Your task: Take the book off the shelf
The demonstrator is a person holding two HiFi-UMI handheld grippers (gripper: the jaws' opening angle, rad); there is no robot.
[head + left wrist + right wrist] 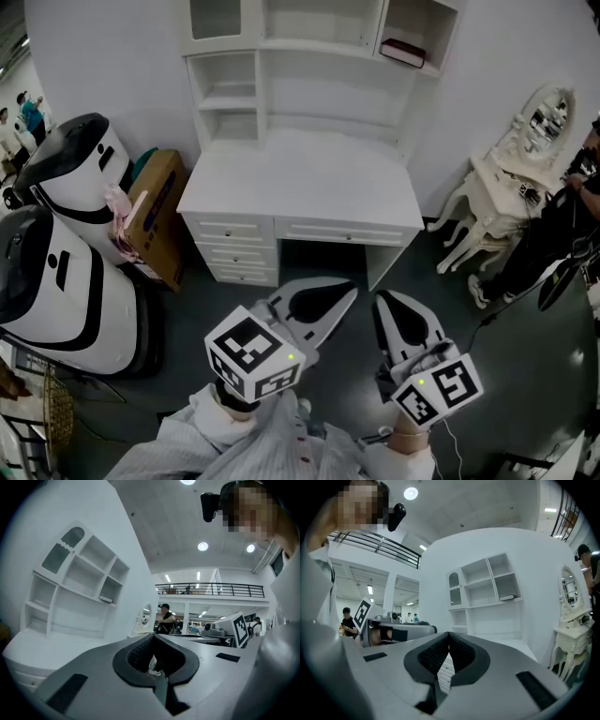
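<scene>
- Left tongs (349, 294) and right tongs (382, 302) were both clenched, empty, held level.
- Book (403, 52) lay flat on shelf (323, 44), well ahead, above both, rightward.
- Probably stiff and lightish; pinch its near edge.

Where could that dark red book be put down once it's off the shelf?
The white desk top is bare all over, from the shelf unit behind to its front edge. Crowded left of the desk: a brown cardboard box and two white-and-black machines.

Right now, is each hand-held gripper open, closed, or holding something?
Left hand-held gripper: closed, holding nothing.
Right hand-held gripper: closed, holding nothing.
</scene>
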